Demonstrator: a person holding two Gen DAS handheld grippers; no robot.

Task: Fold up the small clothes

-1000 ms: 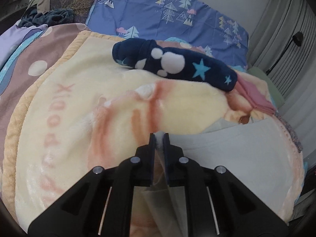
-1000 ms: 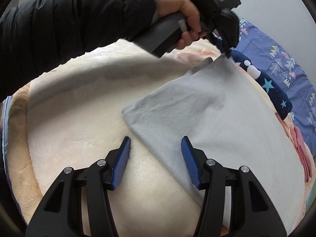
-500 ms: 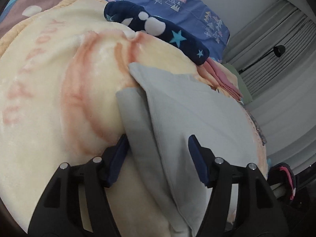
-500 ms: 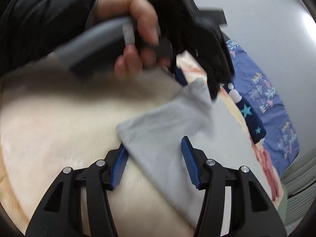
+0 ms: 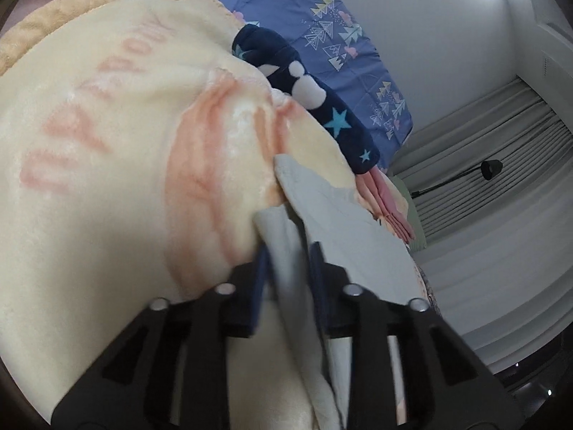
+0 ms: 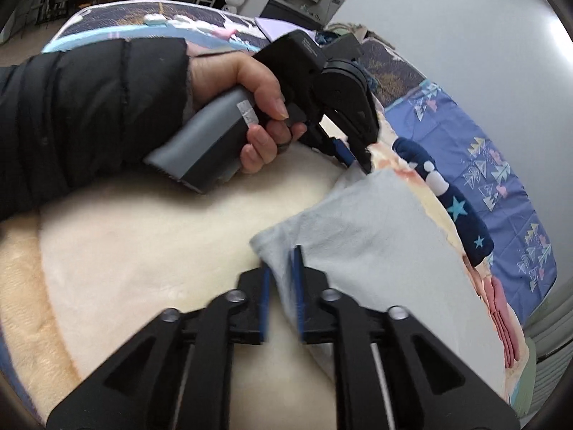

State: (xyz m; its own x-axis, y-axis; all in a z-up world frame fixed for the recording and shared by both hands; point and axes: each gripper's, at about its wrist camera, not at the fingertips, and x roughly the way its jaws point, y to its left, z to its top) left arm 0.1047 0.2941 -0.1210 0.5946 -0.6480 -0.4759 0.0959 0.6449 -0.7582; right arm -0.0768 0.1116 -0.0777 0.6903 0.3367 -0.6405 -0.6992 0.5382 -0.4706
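A light grey cloth [image 6: 376, 236] lies folded double on the cream fleece blanket [image 6: 150, 236]. My left gripper [image 5: 288, 251] is shut on the cloth's far corner edge [image 5: 283, 251]; two layers of the cloth [image 5: 343, 222] show there. In the right wrist view the left gripper [image 6: 354, 161] is held by a hand in a black sleeve at the cloth's far corner. My right gripper [image 6: 283, 261] is closed to a narrow gap around the cloth's near corner.
A dark blue star-patterned rolled garment [image 5: 311, 93] lies beyond the cloth; it also shows in the right wrist view [image 6: 447, 197]. A folded pink garment [image 6: 501, 308] lies at the right. A blue patterned sheet [image 5: 322, 10] and grey curtains [image 5: 501, 193] lie behind.
Both grippers were open around the cloth's edges half a second ago; both have now closed on them. A second ago the left gripper held a corner shut, then let it go.
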